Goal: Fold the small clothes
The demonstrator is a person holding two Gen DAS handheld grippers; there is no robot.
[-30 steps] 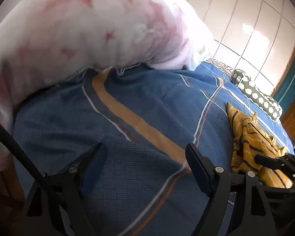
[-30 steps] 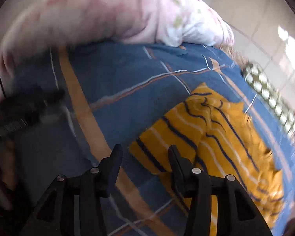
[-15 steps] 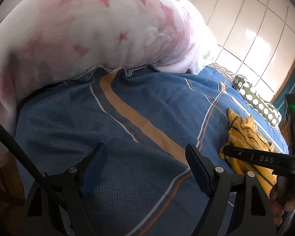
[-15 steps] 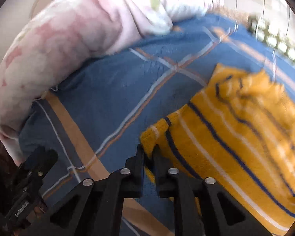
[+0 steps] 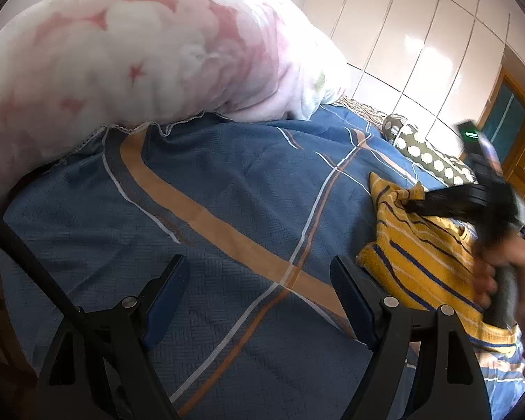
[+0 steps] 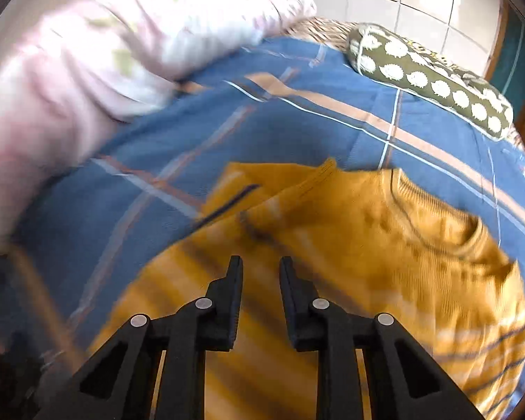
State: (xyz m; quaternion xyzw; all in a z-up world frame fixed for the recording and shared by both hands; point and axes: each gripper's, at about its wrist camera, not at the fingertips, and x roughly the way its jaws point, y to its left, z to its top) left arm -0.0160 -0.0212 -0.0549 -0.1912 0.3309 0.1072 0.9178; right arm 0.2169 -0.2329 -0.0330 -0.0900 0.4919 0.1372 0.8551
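Swinging across from the right since the earlier moment, the right gripper (image 6: 260, 259) is now hanging over the yellow striped sweater (image 5: 420, 255), and its tongs have just been closing down to a narrow gap. Striped cloth is showing through that gap, but the blur is hiding whether the pads are pinching it, so I cannot tell.

Far to the left of the sweater, a pink flowered quilt (image 5: 140, 52) is bulging over the upper edge of the blue bedspread (image 5: 227, 175). Nearer the sweater, the left gripper (image 5: 259, 260) is hovering over bare bedspread with its tongs standing wide and gripping nothing; a broad orange band (image 5: 206, 217) is running under it.

The sweater itself is lying on the bedspread just right of the left gripper's right finger, its upper edge rising in a peak beside the blurred black tool. A hand (image 5: 500, 273) is gripping that tool's handle over the sweater's right side, and a green light (image 5: 470, 134) is glowing on its top; its side is smearing too much for any lettering to be read. Beyond the sweater, an olive pillow with white spots (image 6: 434, 84) is lying along the bedspread's far edge.
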